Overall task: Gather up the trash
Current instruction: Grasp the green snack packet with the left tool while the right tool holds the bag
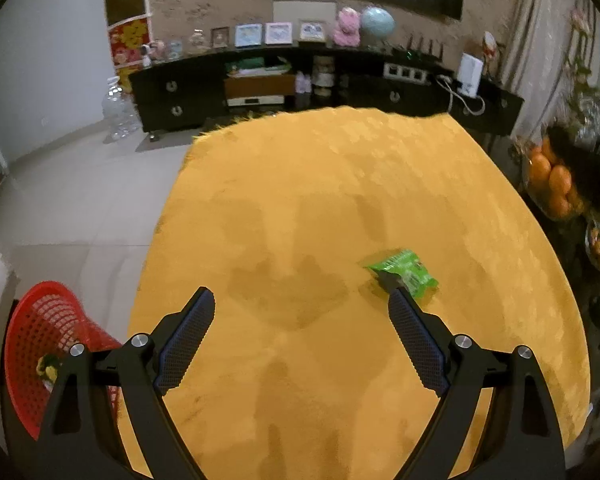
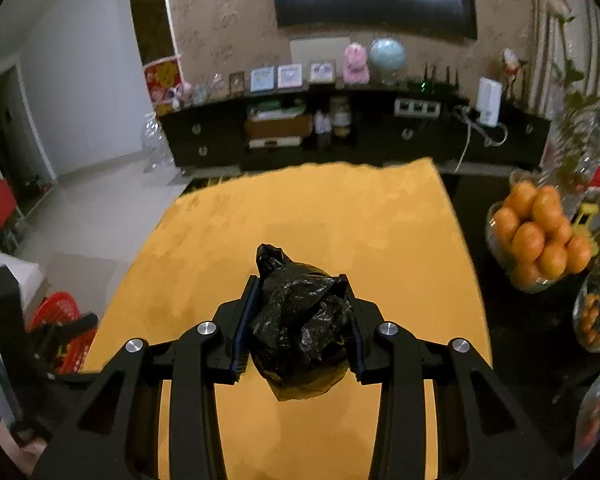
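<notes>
Bag (image 2: pixel 300 320), black, clamped between right fingers (image 2: pixel 247 320); left fingers (image 1: pixel 188 332) apart, half-hiding green wrapper (image 1: pixel 408 270).

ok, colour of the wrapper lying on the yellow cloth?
Green wrapper with dark print, seen best in the left wrist view, just past the open left gripper.
</notes>
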{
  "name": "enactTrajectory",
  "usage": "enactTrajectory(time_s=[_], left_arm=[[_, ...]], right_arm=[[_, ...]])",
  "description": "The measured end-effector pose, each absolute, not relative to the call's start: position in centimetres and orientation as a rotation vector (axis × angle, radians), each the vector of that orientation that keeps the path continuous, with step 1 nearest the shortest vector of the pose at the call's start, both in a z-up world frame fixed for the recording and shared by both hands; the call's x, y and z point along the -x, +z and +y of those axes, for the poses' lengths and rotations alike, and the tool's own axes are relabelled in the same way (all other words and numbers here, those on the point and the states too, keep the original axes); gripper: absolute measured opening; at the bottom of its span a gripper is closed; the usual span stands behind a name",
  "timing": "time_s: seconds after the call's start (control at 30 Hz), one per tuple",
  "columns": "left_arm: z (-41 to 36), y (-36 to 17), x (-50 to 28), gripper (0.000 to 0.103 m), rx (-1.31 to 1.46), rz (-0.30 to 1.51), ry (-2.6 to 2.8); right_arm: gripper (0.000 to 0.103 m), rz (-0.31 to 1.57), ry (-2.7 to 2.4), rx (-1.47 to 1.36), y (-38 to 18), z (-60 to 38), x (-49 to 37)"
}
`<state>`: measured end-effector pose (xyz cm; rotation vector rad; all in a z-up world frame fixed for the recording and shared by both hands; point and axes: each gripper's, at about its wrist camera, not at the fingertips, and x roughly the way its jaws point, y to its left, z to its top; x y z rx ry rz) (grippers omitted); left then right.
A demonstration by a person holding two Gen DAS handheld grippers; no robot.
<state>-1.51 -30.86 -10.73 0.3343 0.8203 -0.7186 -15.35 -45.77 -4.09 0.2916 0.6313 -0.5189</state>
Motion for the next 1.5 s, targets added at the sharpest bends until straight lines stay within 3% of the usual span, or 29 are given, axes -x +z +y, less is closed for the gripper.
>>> enactTrajectory(time_s=[0.43,0.8,0.87,0.93,1.5], left_arm=[[-40.0,-14.2,2.9,0.085,-0.494,0.875,-0.813],[-43.3,-16.8,2.2,0.085,-0.531,0.935,-0.838],[-43.3,-17.1,2.2,0.08,-0.537,0.931,-0.835],[-43.4,-17.4,1.9,0.064,-0.525,0.952,-0.848],[-41.3,-16.8,0.6,0.043,-0.451,0.935,-0.91]], right_arm=[[0.037,0.635,-0.549,-0.453,-5.4,-49.5,16.0],[0.037,0.64,-0.523,-0.485,-5.9,-49.9,15.6],[0.037,0.64,-0.526,-0.49,-5.9,-50.0,15.6],[0.037,0.64,-0.529,-0.495,-6.0,-50.1,15.6],[0.037,0.677,-0.524,-0.491,-7.1,-49.9,14.4]])
